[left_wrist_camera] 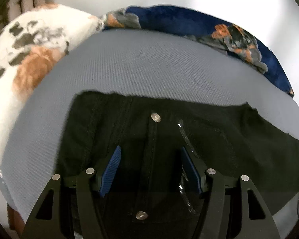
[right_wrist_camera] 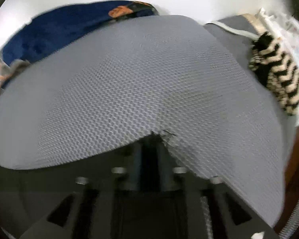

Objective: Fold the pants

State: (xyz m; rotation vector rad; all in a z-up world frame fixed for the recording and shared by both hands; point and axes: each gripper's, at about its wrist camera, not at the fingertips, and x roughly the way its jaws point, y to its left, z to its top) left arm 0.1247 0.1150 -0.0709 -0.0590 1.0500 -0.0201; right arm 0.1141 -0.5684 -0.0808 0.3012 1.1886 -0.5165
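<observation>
Two grippers are at work over one pair of black pants (left_wrist_camera: 169, 139), which lies flat on the near part of a grey textured mattress (left_wrist_camera: 129, 63). Nearest in the left wrist view, the left gripper (left_wrist_camera: 151, 169) hovers over the fly area with its jaws standing wide apart and nothing between the blue pads (left_wrist_camera: 111, 171); the placket seam runs up between them. In the right wrist view the right gripper (right_wrist_camera: 149, 159) is blurred, its jaws look drawn close together, and dark frayed cloth shows at their tips, so it seems to be pinching an edge of the pants, though I cannot be sure what part.

To do this step well, I judge that the left gripper should come down on a single edge of the garment, at the waistband or side seam rather than the thick fly, and close fully before any lift. Both grippers should then carry the cloth across at the same height, so the fold line stays straight and no layer drags.

Counting near to far: two metal buttons on the fly, one near (left_wrist_camera: 142, 215) and one farther (left_wrist_camera: 155, 117); one pair of pants; one mattress. At the far left lies one white patterned pillow (left_wrist_camera: 29, 49), at the far edge one navy blue blanket (left_wrist_camera: 179, 20), and at the far right one black and cream zigzag cloth (right_wrist_camera: 277, 75).
</observation>
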